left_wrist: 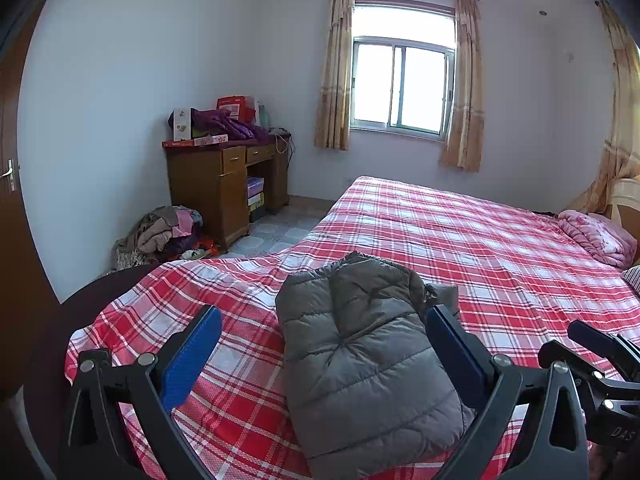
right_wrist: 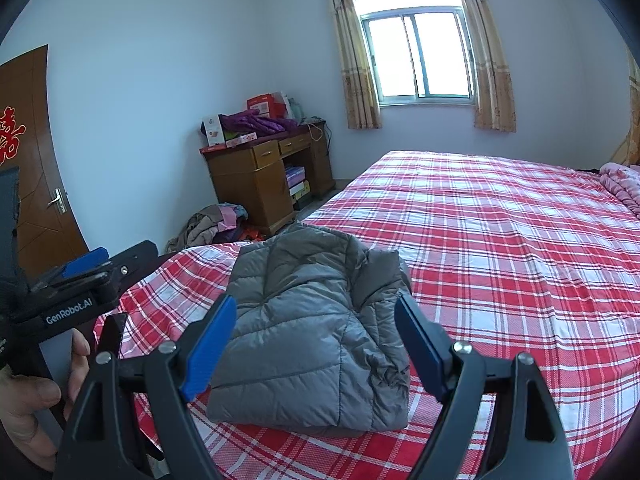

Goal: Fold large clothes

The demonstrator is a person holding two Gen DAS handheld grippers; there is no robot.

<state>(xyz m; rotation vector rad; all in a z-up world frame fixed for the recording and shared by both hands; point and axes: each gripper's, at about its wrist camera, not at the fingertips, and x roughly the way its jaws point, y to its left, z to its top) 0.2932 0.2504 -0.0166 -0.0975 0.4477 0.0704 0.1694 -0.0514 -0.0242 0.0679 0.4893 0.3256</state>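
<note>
Two grippers are seen poised over the bed (left_wrist: 460, 232), and both are held spread wide with nothing pinched between the blue pads. The grey puffer jacket (left_wrist: 360, 360) is laid folded into a compact bundle on the red plaid sheet, near the bed's near corner. From the left wrist view, the left gripper (left_wrist: 320, 356) is framed around the bundle: one pad is set over bare sheet to the left, the other is placed just beside the jacket's right edge; contact there cannot be told. At the right border, the right gripper (left_wrist: 592, 344) is glimpsed. From the right wrist view, the right gripper (right_wrist: 316, 348) is held open in front of the jacket (right_wrist: 312, 340), the folded bundle being seen between its two fingers. The left gripper (right_wrist: 86, 264) is caught at the left edge, and part of a hand (right_wrist: 36, 392) is seen below it. Against the far wall a wooden desk (left_wrist: 224, 184) is piled with boxes and a purple garment, a clothes heap (left_wrist: 164, 236) is left on the floor beside it, and a pink quilt (left_wrist: 596, 236) is bunched at the bed's far end.
</note>
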